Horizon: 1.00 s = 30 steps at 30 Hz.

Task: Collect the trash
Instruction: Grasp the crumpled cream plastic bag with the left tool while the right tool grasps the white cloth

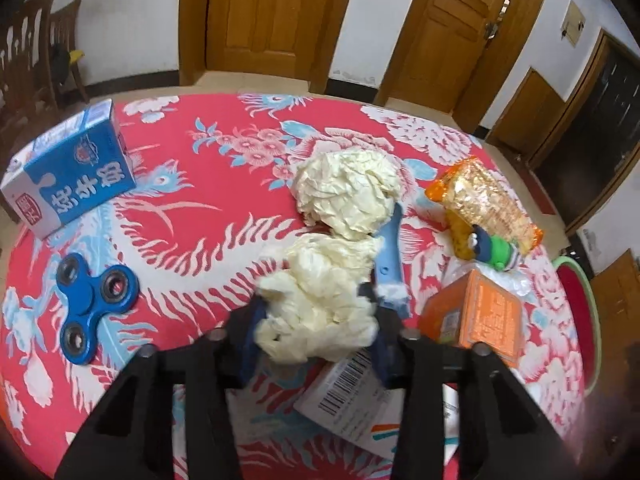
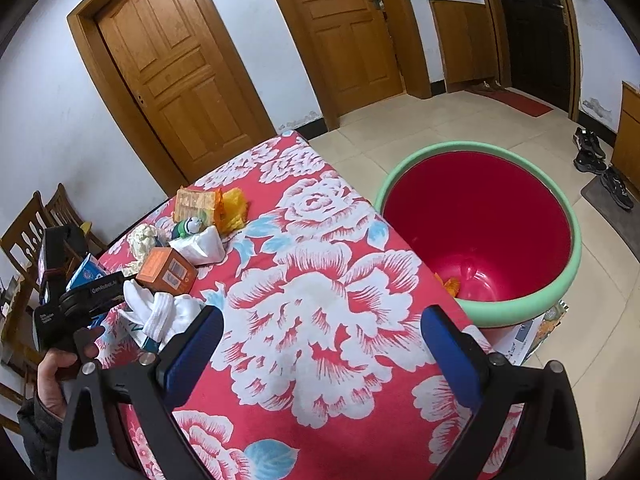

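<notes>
My left gripper (image 1: 320, 312) is shut on a crumpled cream paper wad (image 1: 320, 300) and holds it just above the red flowered tablecloth (image 1: 200, 208). A second crumpled cream wad (image 1: 348, 192) lies on the cloth just beyond it. My right gripper (image 2: 320, 340) is open and empty above the table's near right part. A red bin with a green rim (image 2: 480, 232) stands on the floor beside the table's right edge, with an orange scrap (image 2: 450, 284) at its bottom.
A blue milk carton (image 1: 76, 168) and a blue fidget spinner (image 1: 94, 296) lie at the left. An orange snack bag (image 1: 488, 200), a green toy (image 1: 496, 248), an orange box (image 1: 476, 316) and a barcoded paper (image 1: 352, 396) lie at the right. Wooden doors and chairs stand behind.
</notes>
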Available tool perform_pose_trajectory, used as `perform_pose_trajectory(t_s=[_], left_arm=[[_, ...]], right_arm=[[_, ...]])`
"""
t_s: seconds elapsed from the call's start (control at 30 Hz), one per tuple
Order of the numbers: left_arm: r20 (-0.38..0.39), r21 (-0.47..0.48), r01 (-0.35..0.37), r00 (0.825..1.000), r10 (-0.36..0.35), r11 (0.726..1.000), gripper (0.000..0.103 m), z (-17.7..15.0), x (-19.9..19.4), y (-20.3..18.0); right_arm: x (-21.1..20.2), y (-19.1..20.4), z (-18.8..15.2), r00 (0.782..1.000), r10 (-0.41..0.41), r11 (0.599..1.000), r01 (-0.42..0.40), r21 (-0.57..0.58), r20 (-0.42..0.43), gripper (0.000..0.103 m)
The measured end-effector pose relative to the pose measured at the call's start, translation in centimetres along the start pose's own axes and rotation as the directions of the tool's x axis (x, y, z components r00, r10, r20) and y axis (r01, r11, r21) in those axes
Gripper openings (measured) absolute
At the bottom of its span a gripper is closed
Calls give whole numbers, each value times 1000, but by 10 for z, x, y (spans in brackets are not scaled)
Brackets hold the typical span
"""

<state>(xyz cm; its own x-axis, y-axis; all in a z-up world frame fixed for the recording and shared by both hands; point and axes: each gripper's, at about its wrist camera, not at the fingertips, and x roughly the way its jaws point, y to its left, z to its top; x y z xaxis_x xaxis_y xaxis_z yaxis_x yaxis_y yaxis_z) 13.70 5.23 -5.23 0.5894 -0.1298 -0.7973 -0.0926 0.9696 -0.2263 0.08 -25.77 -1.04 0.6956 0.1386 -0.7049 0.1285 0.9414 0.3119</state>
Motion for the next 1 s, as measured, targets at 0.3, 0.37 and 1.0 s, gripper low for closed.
perform_pose_trajectory(t_s=[0.3,0.37,1.0], left_arm=[[60,16,30,998,-31,999,34,-7,-37,-4],[73,12,33,997,-34,999,34,-10,-47,-3],[129,-43,14,992,-8,999,34,-40,-98,28]], right_arm=[[6,24,0,998,53,997,-55,-62,-24,101],[7,31,-1,997,69,994,-71,-78,-28,101],[61,106,-13,968,170,962,-203,-181,-184,98]])
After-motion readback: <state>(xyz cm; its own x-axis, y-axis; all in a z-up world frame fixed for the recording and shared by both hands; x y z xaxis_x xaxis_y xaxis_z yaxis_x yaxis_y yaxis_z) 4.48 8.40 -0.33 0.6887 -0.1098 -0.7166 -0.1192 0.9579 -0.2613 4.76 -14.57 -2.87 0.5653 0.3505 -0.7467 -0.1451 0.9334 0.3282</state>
